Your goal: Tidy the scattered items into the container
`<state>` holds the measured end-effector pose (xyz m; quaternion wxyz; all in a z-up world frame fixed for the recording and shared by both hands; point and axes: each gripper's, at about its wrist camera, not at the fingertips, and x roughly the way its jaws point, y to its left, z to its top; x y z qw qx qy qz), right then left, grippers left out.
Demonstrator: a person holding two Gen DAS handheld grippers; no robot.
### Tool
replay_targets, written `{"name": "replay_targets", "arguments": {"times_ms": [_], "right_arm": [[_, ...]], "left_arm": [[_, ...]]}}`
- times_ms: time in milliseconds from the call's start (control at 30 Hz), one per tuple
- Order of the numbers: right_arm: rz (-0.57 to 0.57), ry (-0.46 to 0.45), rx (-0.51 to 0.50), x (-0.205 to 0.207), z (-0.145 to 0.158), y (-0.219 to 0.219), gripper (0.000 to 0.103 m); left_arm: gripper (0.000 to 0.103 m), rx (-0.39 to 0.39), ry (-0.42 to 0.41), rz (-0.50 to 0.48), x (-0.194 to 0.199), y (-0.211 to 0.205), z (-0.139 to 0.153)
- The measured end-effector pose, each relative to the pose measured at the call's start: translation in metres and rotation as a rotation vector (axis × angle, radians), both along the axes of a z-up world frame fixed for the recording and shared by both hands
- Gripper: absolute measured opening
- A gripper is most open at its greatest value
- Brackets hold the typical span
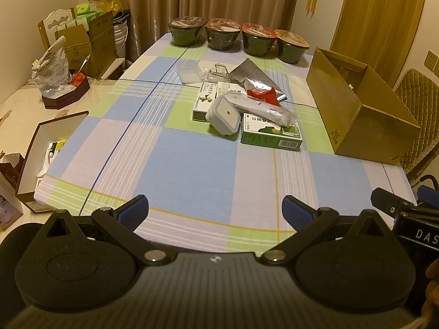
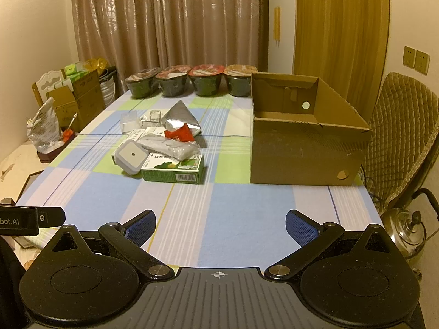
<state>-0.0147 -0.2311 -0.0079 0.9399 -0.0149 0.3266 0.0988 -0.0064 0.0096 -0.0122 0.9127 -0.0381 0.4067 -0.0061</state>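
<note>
While both tongs hang spread and empty, grabbing the green box (lowest in the pile) could topple the grey adapter.

The left gripper is held level and low, its blue-padded fingers spread wide with nothing between them. The right gripper is held in the same way, jaws parted and empty. Part of a hand is seen at the left view's right edge.
</note>
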Motion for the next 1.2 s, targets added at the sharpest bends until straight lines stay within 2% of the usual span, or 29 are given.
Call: {"name": "replay_targets", "arguments": {"times_ms": [667, 1200], "right_arm": [[0.003, 0.019, 0.028, 0.002, -0.003, 0.0, 0.103], [-0.009, 0.015, 0.074, 0.003, 0.001, -0.01, 0.103]], "left_arm": [[0.102, 0.02, 0.012, -0.006, -0.001, -0.003, -0.003], [0.102, 0.057, -0.023, 0.03, 0.001, 0.0, 0.018]]}}
